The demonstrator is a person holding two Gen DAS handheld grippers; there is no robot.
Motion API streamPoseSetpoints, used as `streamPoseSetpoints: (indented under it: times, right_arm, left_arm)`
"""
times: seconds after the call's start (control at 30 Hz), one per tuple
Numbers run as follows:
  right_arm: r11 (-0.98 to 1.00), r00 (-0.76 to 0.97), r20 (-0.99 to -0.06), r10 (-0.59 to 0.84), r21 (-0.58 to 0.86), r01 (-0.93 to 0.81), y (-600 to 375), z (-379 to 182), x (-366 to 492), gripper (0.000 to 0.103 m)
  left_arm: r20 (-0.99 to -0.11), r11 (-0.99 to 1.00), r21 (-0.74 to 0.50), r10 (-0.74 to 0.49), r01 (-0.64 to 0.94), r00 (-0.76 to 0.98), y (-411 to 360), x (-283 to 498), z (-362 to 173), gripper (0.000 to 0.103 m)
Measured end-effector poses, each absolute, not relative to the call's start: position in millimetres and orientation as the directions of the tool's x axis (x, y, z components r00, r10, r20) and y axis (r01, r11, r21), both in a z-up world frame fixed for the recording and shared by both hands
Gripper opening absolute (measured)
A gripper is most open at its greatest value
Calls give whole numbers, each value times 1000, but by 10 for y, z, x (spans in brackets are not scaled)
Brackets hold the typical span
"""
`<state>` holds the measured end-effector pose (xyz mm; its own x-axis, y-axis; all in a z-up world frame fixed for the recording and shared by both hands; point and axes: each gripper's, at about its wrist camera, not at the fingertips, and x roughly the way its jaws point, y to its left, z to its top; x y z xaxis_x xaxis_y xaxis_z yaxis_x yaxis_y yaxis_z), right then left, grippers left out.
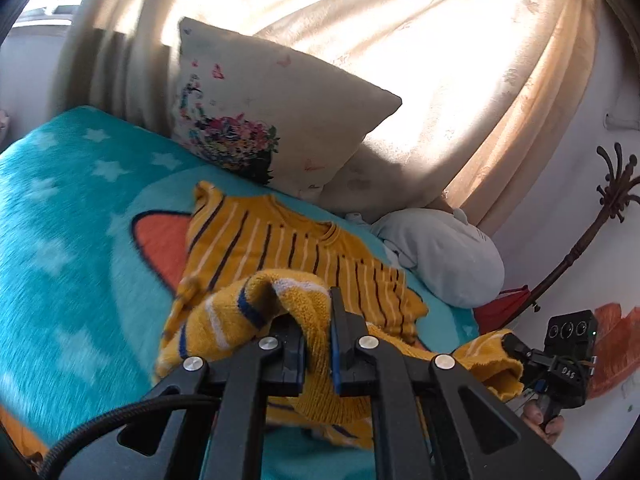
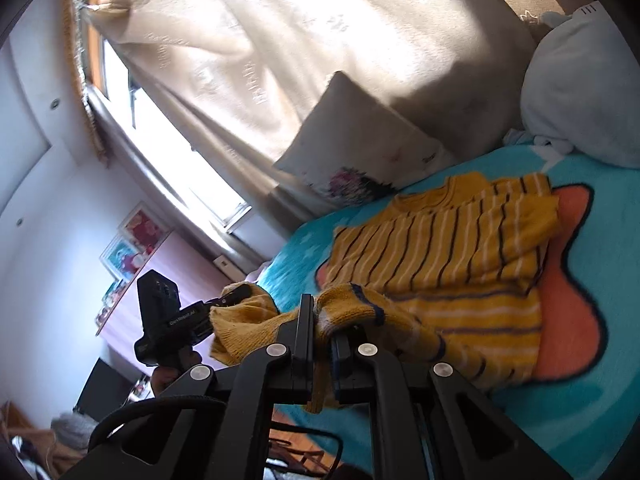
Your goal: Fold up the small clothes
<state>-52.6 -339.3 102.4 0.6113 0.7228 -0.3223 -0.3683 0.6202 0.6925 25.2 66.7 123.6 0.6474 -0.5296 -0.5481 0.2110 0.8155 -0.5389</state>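
A small yellow knit sweater (image 1: 280,248) with dark and white stripes lies on a turquoise blanket (image 1: 72,248); its sleeves are folded in. My left gripper (image 1: 318,320) is shut on the sweater's bottom hem and lifts it. My right gripper (image 2: 322,320) is shut on the hem's other corner, raised above the sweater (image 2: 440,240). The right gripper also shows in the left wrist view (image 1: 516,346), and the left gripper in the right wrist view (image 2: 236,294), each pinching the hem.
A cream flowered cushion (image 1: 260,120) and a pale blue plush pillow (image 1: 444,256) lie behind the sweater, against a sunlit curtain (image 1: 400,40). The blanket (image 2: 560,420) has an orange shape. A coat stand (image 1: 600,208) is at the right wall.
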Motion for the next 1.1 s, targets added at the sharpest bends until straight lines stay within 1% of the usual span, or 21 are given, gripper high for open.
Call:
streamPoseSetpoints:
  times: [0.13, 0.27, 0.43, 0.53, 0.6, 0.63, 0.67, 0.7, 0.77, 0.83, 0.9, 0.97, 1.1]
  right_arm:
    - [666, 632, -377, 678, 678, -311, -3437, 1007, -91, 7]
    - [721, 643, -455, 616, 654, -229, -3476, 893, 369, 7]
    - [758, 658, -525, 540, 644, -108, -3611, 650, 942, 7]
    - [781, 670, -570, 476, 624, -24, -3696, 467, 1287, 9]
    - [784, 676, -597, 432, 619, 45, -3741, 337, 1459, 17]
    - [784, 668, -612, 423, 617, 69, -3752, 275, 1532, 29]
    - [780, 658, -621, 425, 621, 82, -3767, 216, 1587, 40]
    - [774, 658, -619, 429, 628, 86, -3777, 190, 1607, 44]
    - [767, 677, -602, 423, 636, 85, -3801, 199, 1593, 59]
    - [772, 698, -585, 414, 632, 71, -3822, 255, 1549, 61]
    - [770, 697, -582, 419, 634, 66, -3831, 334, 1496, 61]
    - [786, 721, -566, 401, 616, 47, -3824, 458, 1402, 62]
    - [816, 726, -554, 407, 578, -16, -3650, 624, 1257, 64]
  left_arm:
    - [-597, 817, -546, -535, 185, 599, 486, 795, 1110, 9]
    - [-649, 849, -507, -490, 149, 583, 334, 1269, 957, 9]
    - [-681, 869, -483, -449, 106, 579, 264, 1750, 833, 9]
    - [-694, 869, -488, -439, 75, 571, 259, 2023, 745, 11]
    - [-691, 844, -534, -467, 45, 552, 303, 2155, 665, 17]
    - [-681, 823, -566, -493, 38, 542, 331, 2189, 639, 19]
    - [-668, 805, -593, -515, 35, 537, 361, 2203, 630, 26]
    - [-653, 790, -612, -532, 37, 539, 386, 2199, 636, 32]
    - [-629, 777, -627, -547, 57, 552, 427, 2175, 686, 40]
    - [-621, 779, -623, -547, 70, 560, 463, 2148, 756, 46]
    - [-610, 784, -617, -535, 74, 585, 523, 2100, 851, 56]
    - [-602, 796, -601, -511, 73, 614, 602, 2026, 934, 63]
    - [-623, 817, -574, -478, 52, 619, 742, 1883, 929, 64]
